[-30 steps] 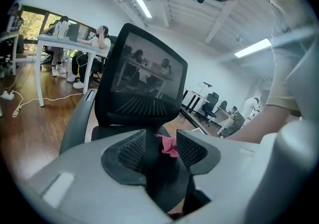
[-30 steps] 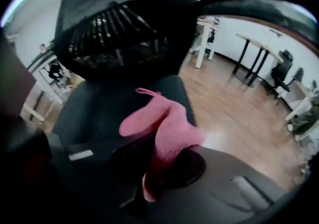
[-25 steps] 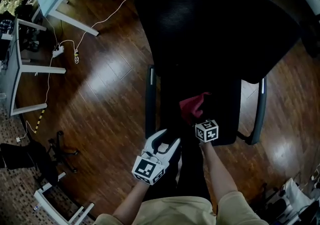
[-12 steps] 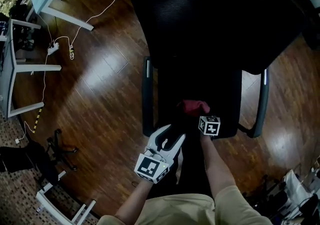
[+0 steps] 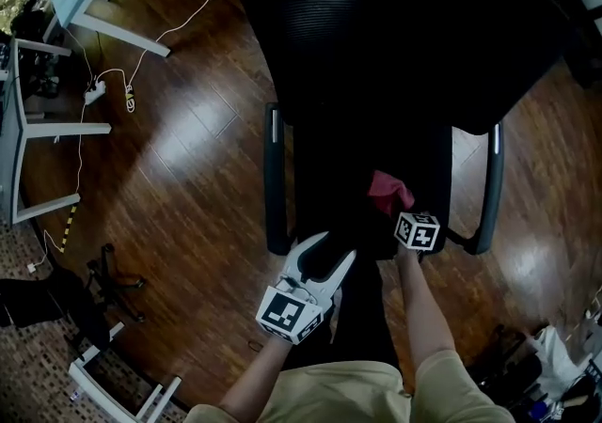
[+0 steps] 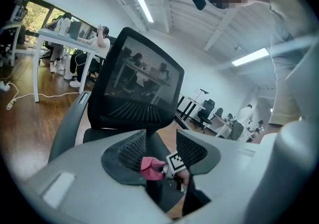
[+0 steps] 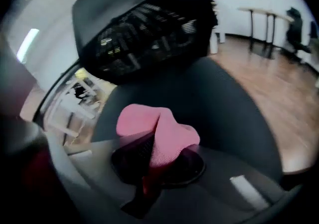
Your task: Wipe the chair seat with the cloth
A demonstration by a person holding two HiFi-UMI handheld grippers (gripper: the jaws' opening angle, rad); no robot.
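Since the earlier frame the wipe has swept from centre toward lower right. On the chair (image 5: 404, 36) seat (image 5: 329, 167) lies the pink cloth (image 5: 388, 190), pinched by the right gripper (image 5: 399, 209); the left gripper (image 5: 331, 252) hangs spread, empty. Bunched so tight, the cloth may skip patches or slide off the seat's right edge

Pink cloth (image 5: 388, 191), soft and bunched into a rounded fold, was clamped between the jaws of the right gripper (image 5: 399, 211), rested on the chair seat (image 5: 329, 177) right of its middle and near the front edge, seat was black, padded, level.
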